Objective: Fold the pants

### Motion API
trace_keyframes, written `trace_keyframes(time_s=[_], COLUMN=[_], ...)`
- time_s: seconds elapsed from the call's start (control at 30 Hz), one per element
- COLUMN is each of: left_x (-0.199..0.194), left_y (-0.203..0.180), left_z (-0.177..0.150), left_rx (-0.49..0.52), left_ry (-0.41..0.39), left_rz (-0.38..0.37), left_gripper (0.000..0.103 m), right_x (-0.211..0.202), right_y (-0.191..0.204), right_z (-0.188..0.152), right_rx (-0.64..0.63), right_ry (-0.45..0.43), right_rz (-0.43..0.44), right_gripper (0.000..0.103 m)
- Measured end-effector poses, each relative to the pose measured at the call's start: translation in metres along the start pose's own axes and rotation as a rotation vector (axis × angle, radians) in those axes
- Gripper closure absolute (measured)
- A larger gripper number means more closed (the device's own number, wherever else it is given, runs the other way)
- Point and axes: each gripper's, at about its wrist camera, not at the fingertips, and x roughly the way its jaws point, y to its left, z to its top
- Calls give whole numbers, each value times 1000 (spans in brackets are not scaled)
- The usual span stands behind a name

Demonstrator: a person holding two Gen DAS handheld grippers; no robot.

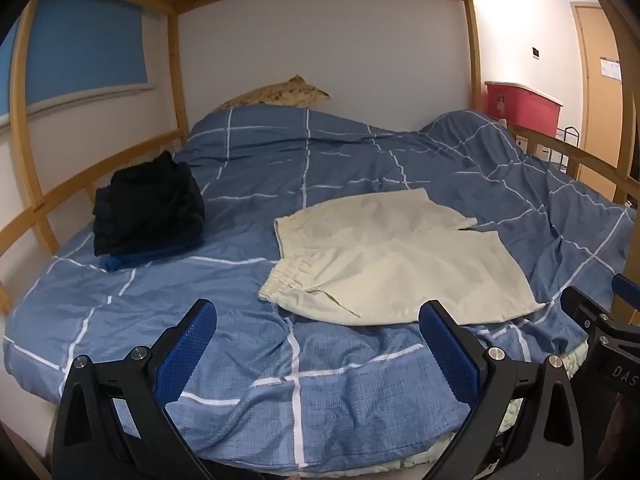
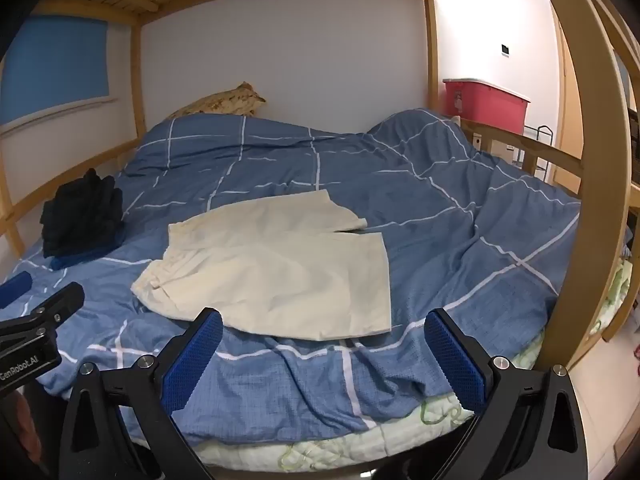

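Cream shorts (image 1: 392,256) lie spread flat on the blue checked duvet (image 1: 280,168), elastic waistband to the left, two legs to the right. They also show in the right wrist view (image 2: 276,264). My left gripper (image 1: 320,320) is open and empty, held just short of the shorts' near edge. My right gripper (image 2: 324,328) is open and empty, near the hem of the nearer leg. The right gripper's body shows at the right edge of the left wrist view (image 1: 600,320).
A stack of folded dark clothes (image 1: 148,208) sits at the left of the bed by the wooden rail (image 1: 80,184). A patterned pillow (image 1: 280,94) lies at the head. A wooden bunk post (image 2: 592,184) stands right. A red bin (image 2: 486,100) stands beyond.
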Motion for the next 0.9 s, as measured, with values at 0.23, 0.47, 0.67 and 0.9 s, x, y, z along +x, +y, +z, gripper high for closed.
trace_keyframes(time_s=[0.23,0.47,0.67,0.9], left_x=[0,-6,-8,-9], left_y=[12,1,3,3], left_z=[9,10,11,10], left_rx=[-7,13,4,3], left_ry=[-1,-26,-31,-37], left_rz=[-24,-5,-6,-5], left_gripper=[0,0,0,0], right_x=[0,-1,-2,-3], right_y=[-1,5,-2,-1], right_z=[0,1,2,2], right_rx=[7,8,20,19], right_ry=[-1,-11,-20,-26], right_rz=[0,-8,3,3], right_gripper=[1,1,1,1])
